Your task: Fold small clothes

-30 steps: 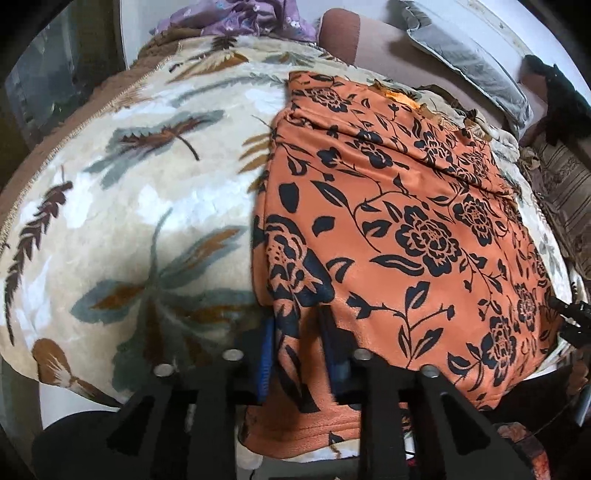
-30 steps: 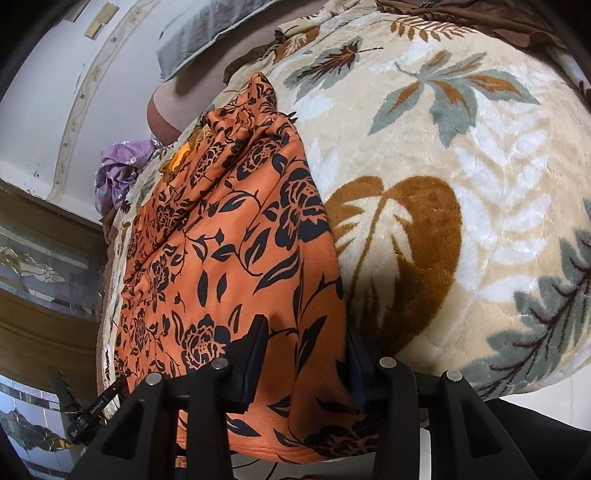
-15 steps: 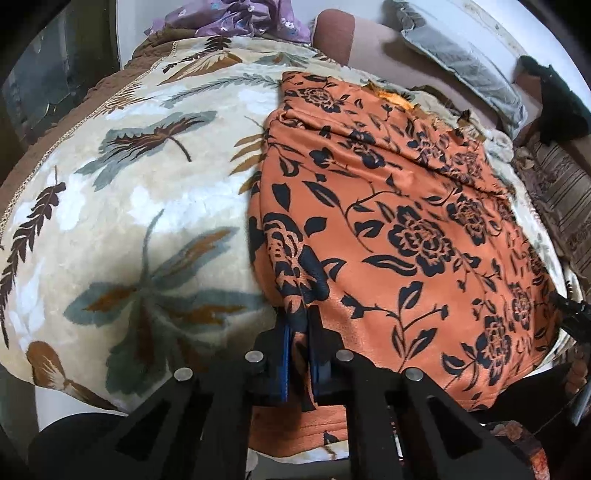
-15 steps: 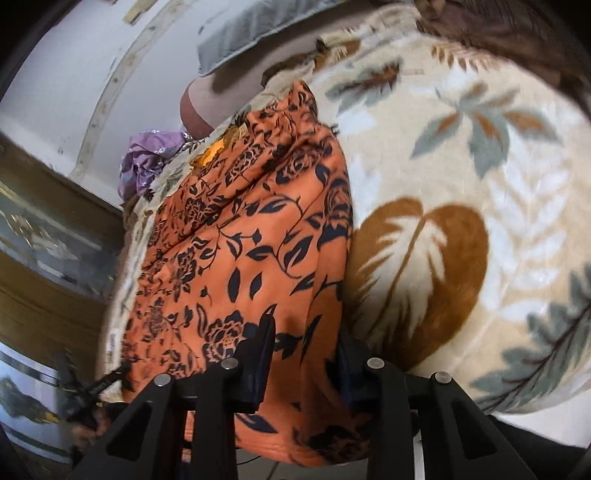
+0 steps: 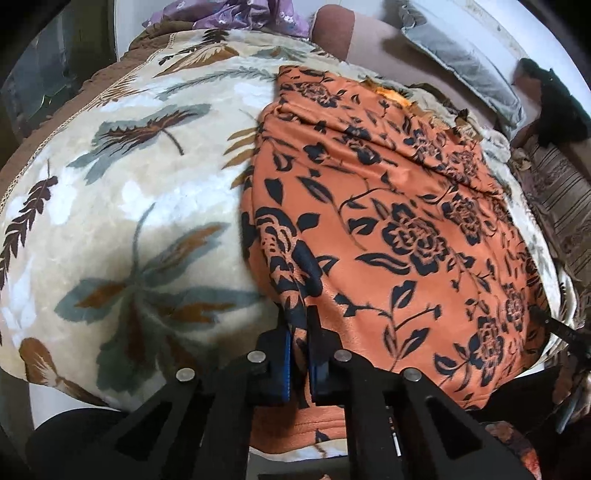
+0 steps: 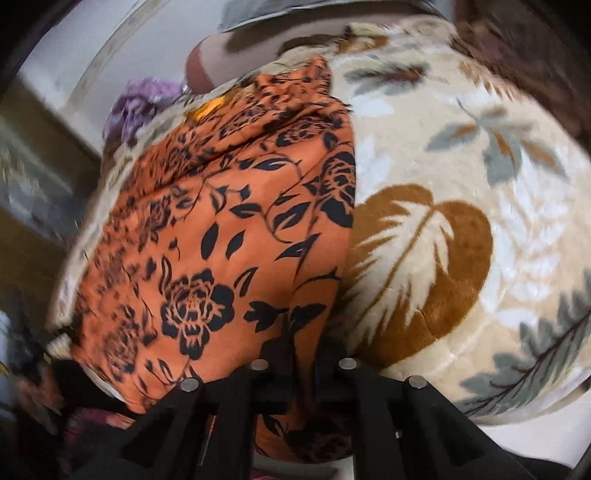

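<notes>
An orange garment point(image 5: 388, 221) printed with black flowers lies spread on a cream leaf-patterned blanket point(image 5: 129, 221) covering a bed. The left gripper point(image 5: 300, 343) has its jaws pinched tight on the garment's near left edge, fabric bunched between them. The right gripper point(image 6: 301, 354) likewise clamps the near right edge. A purple cloth point(image 5: 236, 14) and a grey pillow point(image 5: 465, 62) sit beyond.

Orange floral garment point(image 6: 221, 236) between clamped jaws
</notes>
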Motion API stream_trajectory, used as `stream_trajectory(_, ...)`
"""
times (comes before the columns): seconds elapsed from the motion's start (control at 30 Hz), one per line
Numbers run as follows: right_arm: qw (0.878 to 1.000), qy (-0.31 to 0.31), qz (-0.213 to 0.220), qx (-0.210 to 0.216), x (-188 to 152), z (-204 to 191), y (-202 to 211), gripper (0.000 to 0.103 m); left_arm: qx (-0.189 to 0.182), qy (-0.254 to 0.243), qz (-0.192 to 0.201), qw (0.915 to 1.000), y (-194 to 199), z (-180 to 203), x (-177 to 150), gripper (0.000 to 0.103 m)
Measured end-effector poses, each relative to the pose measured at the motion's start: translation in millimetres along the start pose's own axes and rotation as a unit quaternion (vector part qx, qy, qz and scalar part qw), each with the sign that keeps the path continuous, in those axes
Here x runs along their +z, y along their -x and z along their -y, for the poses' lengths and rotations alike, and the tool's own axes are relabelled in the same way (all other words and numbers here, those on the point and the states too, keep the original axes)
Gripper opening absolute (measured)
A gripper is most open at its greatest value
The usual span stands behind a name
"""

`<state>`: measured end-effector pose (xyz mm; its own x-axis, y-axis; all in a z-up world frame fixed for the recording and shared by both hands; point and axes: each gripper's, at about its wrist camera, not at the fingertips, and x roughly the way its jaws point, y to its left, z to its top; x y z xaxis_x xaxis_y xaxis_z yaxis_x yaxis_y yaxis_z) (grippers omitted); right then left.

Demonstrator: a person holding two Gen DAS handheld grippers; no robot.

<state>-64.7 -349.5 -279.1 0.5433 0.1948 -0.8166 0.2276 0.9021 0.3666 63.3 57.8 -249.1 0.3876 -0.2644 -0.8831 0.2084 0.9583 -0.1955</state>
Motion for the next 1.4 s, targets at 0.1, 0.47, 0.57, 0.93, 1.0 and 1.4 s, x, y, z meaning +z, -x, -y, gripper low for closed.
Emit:
stream_trajectory(0.1,0.997,-0.024,0.028,0.074,9,1,14,0.008,-0.015,-0.010,0.025,0.9995,16,6,6,0.006)
stream_trajectory(0.47,0.974,-0.098,0.114,0.173,37,24,48,0.008,-0.040,-0.044,0.094,0.9938,71,26,44,0.006)
stream_trajectory(0.57,0.977,-0.103,0.088,0.162,32,27,38,0.008,-0.029,-0.046,0.079,0.9954,59,26,35,0.006)
stream_trajectory(0.93,0.988,-0.108,-0.007,0.107,20,28,-1,0.011,0.059,-0.070,0.044,0.9948,19,25,8,0.008)
stream_trajectory(1.0,0.988,-0.111,-0.017,0.103,19,29,-4,0.012,0.074,-0.082,0.046,0.9928,17,28,6,0.009)
stream_trajectory(1.4,0.990,-0.107,-0.023,0.085,18,26,-7,0.066,0.119,-0.107,0.054,0.9857,14,37,3,0.039)
